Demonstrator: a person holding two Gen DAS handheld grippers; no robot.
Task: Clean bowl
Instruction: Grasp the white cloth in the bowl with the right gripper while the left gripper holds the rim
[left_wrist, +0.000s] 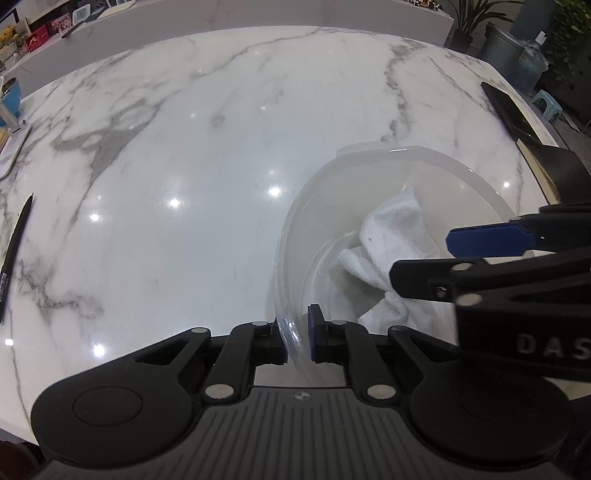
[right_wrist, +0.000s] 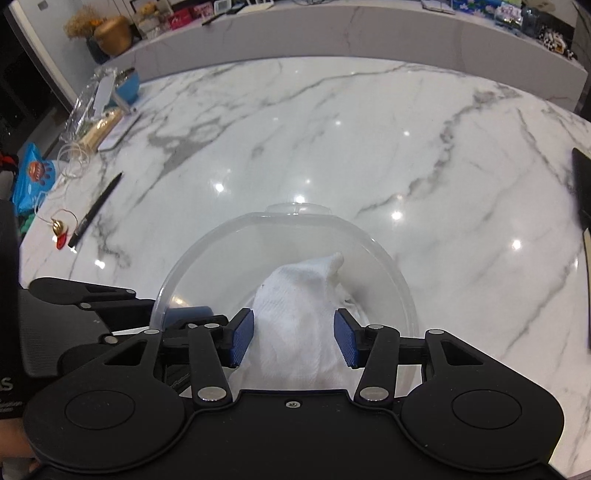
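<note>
Left gripper (left_wrist: 299, 341): pointed steeply down, jaws nearly together, pinching the bowl (left_wrist: 291, 236) rim between the pads, one pad inside and one outside.
Left gripper from the right wrist view (right_wrist: 184, 314): low at the left, one blue pad seen through the bowl (right_wrist: 207, 243) wall.
Right gripper (right_wrist: 294, 341): angled down, jaws about half apart, blue pads pressing either side of the cloth (right_wrist: 295, 317).
Right gripper from the left wrist view (left_wrist: 436, 258): reaches in from the right, fingers over the cloth (left_wrist: 391, 236).
</note>
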